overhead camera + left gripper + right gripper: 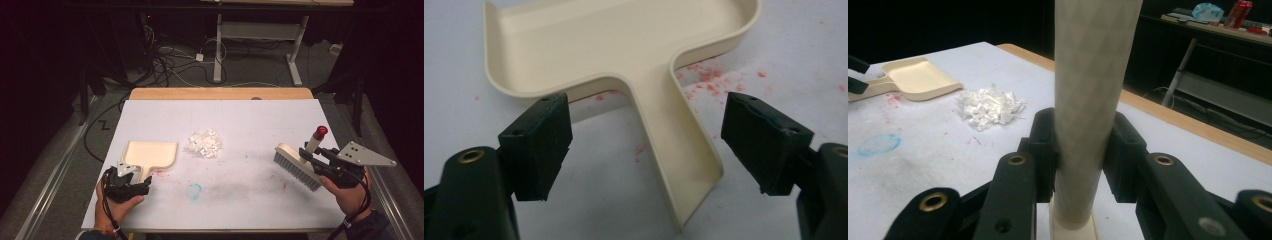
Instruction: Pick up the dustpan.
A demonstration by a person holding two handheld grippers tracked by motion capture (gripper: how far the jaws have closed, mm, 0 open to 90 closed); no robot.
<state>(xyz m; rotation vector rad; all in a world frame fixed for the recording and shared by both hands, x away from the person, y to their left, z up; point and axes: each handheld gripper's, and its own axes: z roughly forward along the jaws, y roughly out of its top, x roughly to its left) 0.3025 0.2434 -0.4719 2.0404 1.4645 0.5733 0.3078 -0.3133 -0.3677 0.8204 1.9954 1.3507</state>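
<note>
The right gripper [1083,165] is clamping its jaws on the brush handle [1093,100], holding the brush [298,165] off the table's right side. The left gripper [644,150] is spreading its jaws wide around the cream dustpan's handle [679,155], not touching it. White paper scraps [204,143] are lying just beside the dustpan [150,153] on the white table [250,200].

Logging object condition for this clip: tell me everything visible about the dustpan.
The dustpan is cream-coloured, looks like smooth plastic, a shallow tray with a low raised rim and rounded corners, plus a flat handle with upturned edges. It looks empty and lies flat on the white table cover, its handle toward the person and left of the pile of white shreds. Reddish specks dot the cover around the handle. The left gripper is open, one jaw on each side of the handle, neither touching it.
</note>
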